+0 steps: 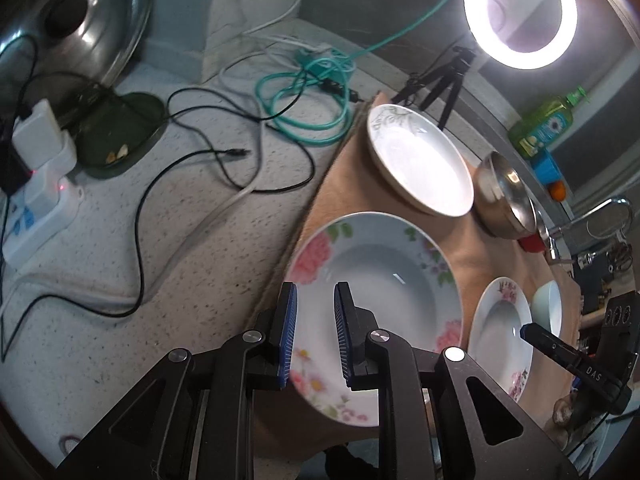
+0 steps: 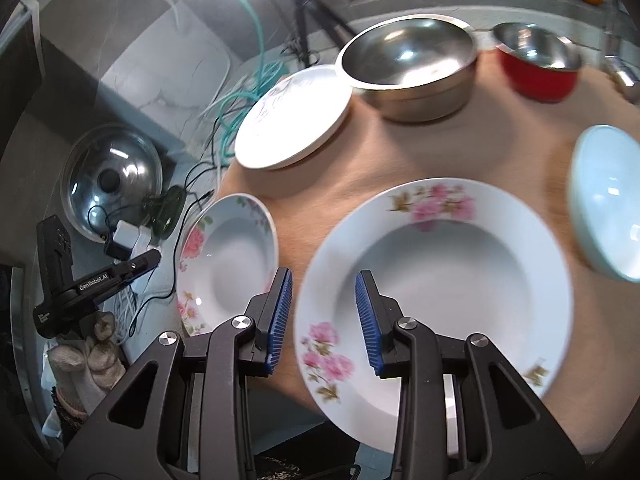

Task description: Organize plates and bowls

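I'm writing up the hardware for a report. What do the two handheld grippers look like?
Both match: the left gripper and right gripper have matte black angular frames with triangular cut-outs and round silver pivot bolts. Each finger carries a ribbed blue pad. Seen from the other side, the left body reads "GenRobot.AI" in white, and the right one reads "DAS". The hand holding the left one wears a beige knit glove.

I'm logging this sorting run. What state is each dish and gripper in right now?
left gripper: open, rim of its floral plate between the jaws, not clamped.
right gripper: open, straddling its plate's rim.
left floral plate: flat on the mat, empty.
right floral plate: flat, empty.
white plate: upright, empty.
steel bowl: upright, empty.
red bowl: upright, empty.
pale blue bowl: upright, empty.
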`<state>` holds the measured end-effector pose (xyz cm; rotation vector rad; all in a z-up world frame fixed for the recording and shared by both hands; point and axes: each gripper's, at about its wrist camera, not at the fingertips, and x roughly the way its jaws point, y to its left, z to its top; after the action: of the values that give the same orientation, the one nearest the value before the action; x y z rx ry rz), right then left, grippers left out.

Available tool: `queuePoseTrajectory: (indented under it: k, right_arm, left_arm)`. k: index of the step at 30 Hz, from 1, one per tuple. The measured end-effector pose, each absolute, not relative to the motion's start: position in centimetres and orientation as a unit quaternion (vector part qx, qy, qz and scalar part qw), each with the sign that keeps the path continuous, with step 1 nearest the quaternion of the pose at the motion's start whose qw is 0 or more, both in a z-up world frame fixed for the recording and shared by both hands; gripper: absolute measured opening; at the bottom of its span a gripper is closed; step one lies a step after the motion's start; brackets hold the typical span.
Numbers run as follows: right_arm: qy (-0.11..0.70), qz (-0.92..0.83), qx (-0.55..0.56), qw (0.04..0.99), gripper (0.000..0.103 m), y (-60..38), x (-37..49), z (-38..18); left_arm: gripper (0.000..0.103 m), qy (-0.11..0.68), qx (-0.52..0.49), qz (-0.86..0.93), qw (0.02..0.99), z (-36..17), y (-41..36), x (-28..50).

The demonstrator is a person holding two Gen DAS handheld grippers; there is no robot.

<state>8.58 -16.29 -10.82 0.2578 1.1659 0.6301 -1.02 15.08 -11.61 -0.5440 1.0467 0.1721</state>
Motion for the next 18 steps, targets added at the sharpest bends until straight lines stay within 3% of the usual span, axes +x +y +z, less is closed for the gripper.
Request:
queuePoseTrajectory:
  k: [18]
  right_arm:
    - [0.569,0.323,0.082,0.752,0.034,-9.1,11.1,-14.1]
  left_arm:
    - [0.017,0.513,-0.309,0.073,0.798,-15.2,16.8,-1.3]
